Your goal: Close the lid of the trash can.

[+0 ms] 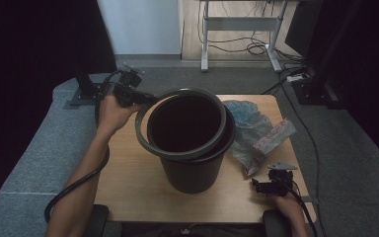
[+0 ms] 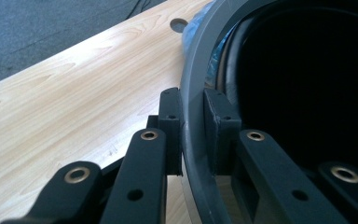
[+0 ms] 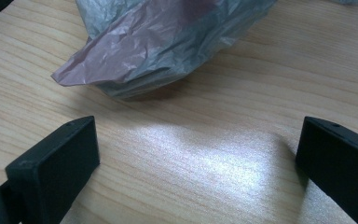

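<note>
Black jaws of the left claw (image 2: 193, 135) pinch the grey bin ring (image 1: 143, 106), tilted over the wastebasket (image 1: 192, 168) at frame centre. Right claw (image 3: 196, 154) idles wide. Next: likely lifting the ring clear.

Bare counter (image 1: 128, 177) left of and in front of the bin (image 1: 192, 163), open to a passing hand-held gripper. Right side crowded by crumpled plastic bags (image 1: 256, 136) touching the bin. Bin mouth open, loose ring (image 1: 143, 136) tilted over its rim.
</note>
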Demonstrator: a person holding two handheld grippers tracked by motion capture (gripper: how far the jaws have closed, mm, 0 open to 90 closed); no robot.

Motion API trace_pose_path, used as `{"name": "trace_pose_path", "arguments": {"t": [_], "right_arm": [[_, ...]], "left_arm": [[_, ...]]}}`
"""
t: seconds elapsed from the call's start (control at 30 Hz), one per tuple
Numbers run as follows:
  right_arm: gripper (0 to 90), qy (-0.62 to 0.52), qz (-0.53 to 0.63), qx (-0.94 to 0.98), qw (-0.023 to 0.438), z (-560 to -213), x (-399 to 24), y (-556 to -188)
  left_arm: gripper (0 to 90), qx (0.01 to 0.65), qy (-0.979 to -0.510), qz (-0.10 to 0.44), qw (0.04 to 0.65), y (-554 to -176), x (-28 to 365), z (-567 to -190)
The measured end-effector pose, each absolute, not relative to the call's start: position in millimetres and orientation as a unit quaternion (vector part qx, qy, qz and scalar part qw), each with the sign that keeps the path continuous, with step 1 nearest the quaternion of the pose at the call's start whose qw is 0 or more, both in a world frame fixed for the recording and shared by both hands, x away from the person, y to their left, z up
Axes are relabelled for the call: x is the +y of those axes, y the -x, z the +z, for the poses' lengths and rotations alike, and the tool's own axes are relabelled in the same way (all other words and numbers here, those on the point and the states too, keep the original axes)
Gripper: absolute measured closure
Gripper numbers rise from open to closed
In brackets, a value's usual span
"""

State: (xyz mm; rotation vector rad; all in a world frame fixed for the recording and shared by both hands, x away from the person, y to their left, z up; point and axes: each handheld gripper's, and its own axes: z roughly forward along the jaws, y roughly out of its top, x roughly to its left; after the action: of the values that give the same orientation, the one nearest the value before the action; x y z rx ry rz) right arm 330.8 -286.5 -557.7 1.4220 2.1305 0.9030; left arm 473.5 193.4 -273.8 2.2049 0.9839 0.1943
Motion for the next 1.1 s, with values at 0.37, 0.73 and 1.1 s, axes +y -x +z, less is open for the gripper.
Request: {"name": "trace_pose_path", "arguments": {"t": [0.37, 0.73, 1.1], "right_arm": [[0.0, -0.512, 0.325, 0.767, 0.211, -558, -287, -331], [0.0, -0.512, 0.325, 0.767, 0.211, -558, -286, -331], [0.0, -0.512, 0.325, 0.767, 0.211, -558, -286, -331]], "left_arm": [[78.5, 0.367, -0.860, 0.089, 0.343, -473, 173, -268], [77.7, 0.362, -0.865, 0.088, 0.336, -472, 163, -274], [57.5, 0.354, -0.863, 0.080, 0.351, -472, 169, -276]]}}
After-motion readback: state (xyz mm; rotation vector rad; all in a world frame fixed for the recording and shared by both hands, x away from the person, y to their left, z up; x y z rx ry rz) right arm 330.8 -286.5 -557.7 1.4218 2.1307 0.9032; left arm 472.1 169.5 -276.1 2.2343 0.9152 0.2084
